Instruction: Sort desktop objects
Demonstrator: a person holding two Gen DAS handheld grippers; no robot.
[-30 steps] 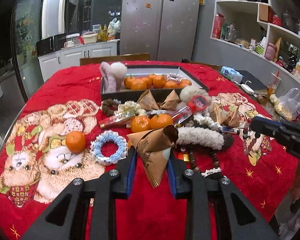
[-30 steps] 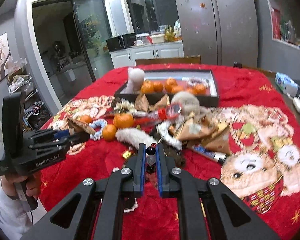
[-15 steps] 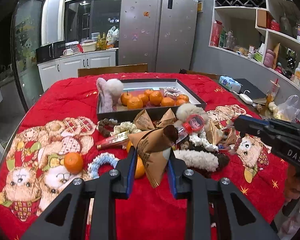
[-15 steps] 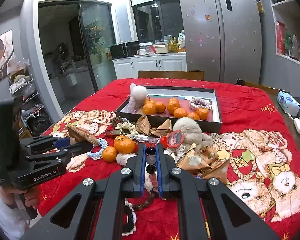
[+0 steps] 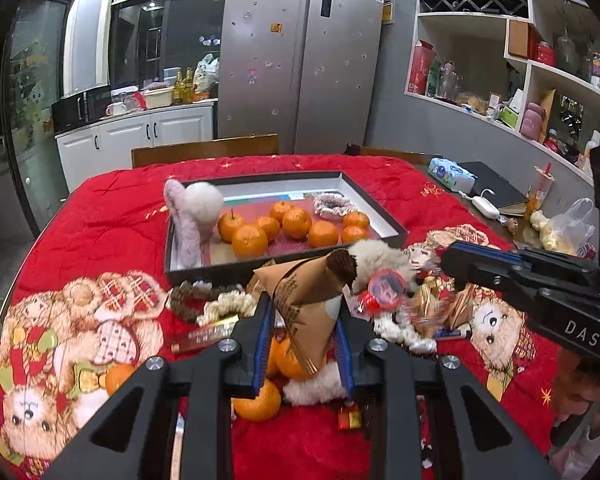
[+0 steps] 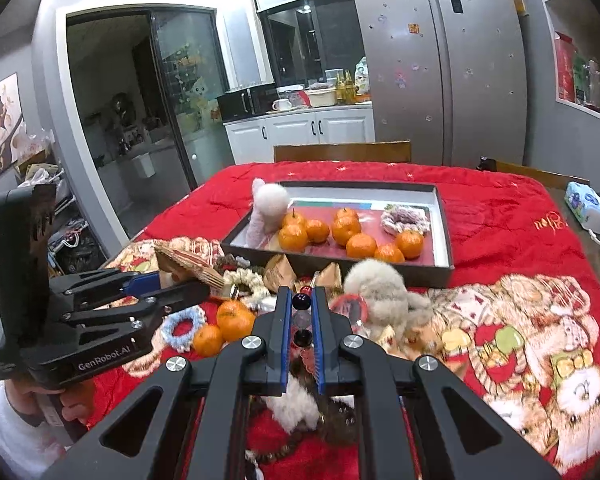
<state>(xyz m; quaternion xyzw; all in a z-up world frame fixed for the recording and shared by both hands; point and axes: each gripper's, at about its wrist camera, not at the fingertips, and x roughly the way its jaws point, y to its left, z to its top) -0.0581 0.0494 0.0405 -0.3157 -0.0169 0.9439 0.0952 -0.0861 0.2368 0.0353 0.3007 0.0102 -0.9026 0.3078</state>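
Left tool [image 5: 303, 320]: closed on a brown paper cone [image 5: 306, 300], blue pads pressing its two sides; it hangs above the clutter in front of the tray.
Right tool [image 6: 302, 320]: pinched nearly together on a string of beads [image 6: 301, 320], dark and clear beads stacked between the pads.
Hidden: the beads' lower length drops behind the right tool's frame and blurs into fluffy things underneath; where the string ends cannot be made out. The cone's tip covers part of an orange [image 5: 290, 360].
Cone axis: long axis runs roughly upright in the left wrist view, wide dark-rimmed mouth [image 5: 340, 266] up and leaning right, pointed tip down.
Bead axis: the string runs lengthwise along the tool fingers, away from the camera.
Tray [image 6: 444, 240]: dark shallow box further back on the red-covered desk [image 6: 500, 208], holding oranges [image 6: 344, 226], a pink scrunchie [image 6: 404, 218] and a white plush [image 6: 270, 204].
In the way: between both tools and the tray lie more paper cones [image 6: 280, 272], a grey pompom [image 6: 380, 288], a round red tag [image 5: 384, 286], scrunchies and loose oranges.
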